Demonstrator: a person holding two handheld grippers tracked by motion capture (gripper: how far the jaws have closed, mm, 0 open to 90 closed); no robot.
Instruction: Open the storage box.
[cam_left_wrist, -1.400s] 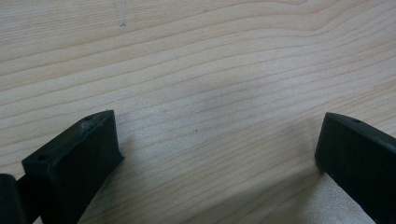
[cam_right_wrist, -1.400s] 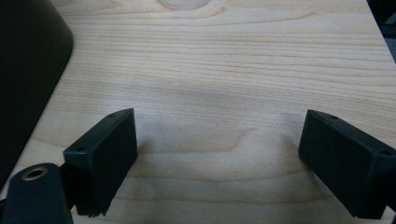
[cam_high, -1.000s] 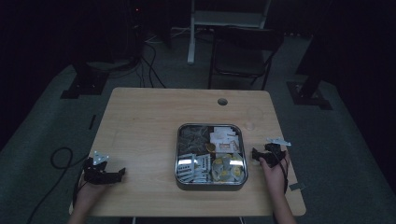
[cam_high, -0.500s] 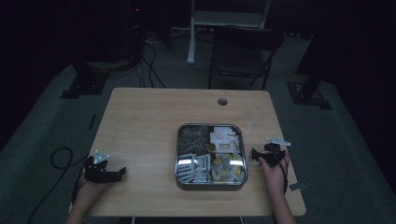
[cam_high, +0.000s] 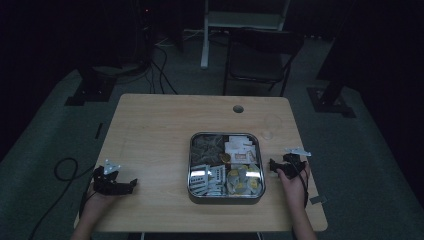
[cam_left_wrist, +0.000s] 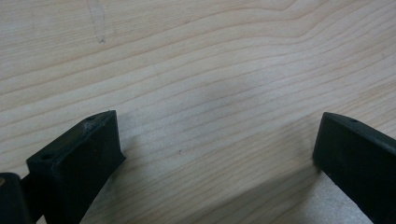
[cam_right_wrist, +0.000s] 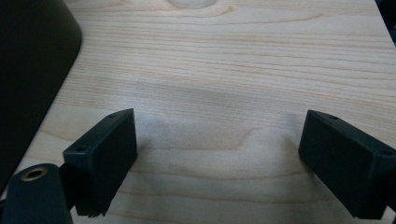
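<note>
A square, round-cornered metal tray (cam_high: 191, 165) lay on the right half of the pale wooden surface (cam_high: 155, 130), divided into four compartments; the far-left one held something dark and crumpled, the far-right one pale flat pieces, the near-left one striped white packets, the near-right one small rounded pieces of grey and yellow; what these were could not be told in the dim light. The right claw (cam_high: 274, 166) rested on the surface just beside the tray's right wall, a hand (cam_high: 292, 181) behind it; in the right gripper view its two black jaws stood wide apart (cam_right_wrist: 217, 158) over bare wood, with nothing between them, and a dark curved edge, likely the tray's wall, stood at the far left. The left claw (cam_high: 131, 184) lay near the surface's front-left corner, well apart from the tray; in the left gripper view its jaws also stood wide (cam_left_wrist: 217, 149) over bare grain. A small round hole (cam_high: 238, 108) pierced the surface near its far edge; beyond it stood a dark folding chair (cam_high: 260, 57) on the grey floor (cam_high: 45, 125).
</note>
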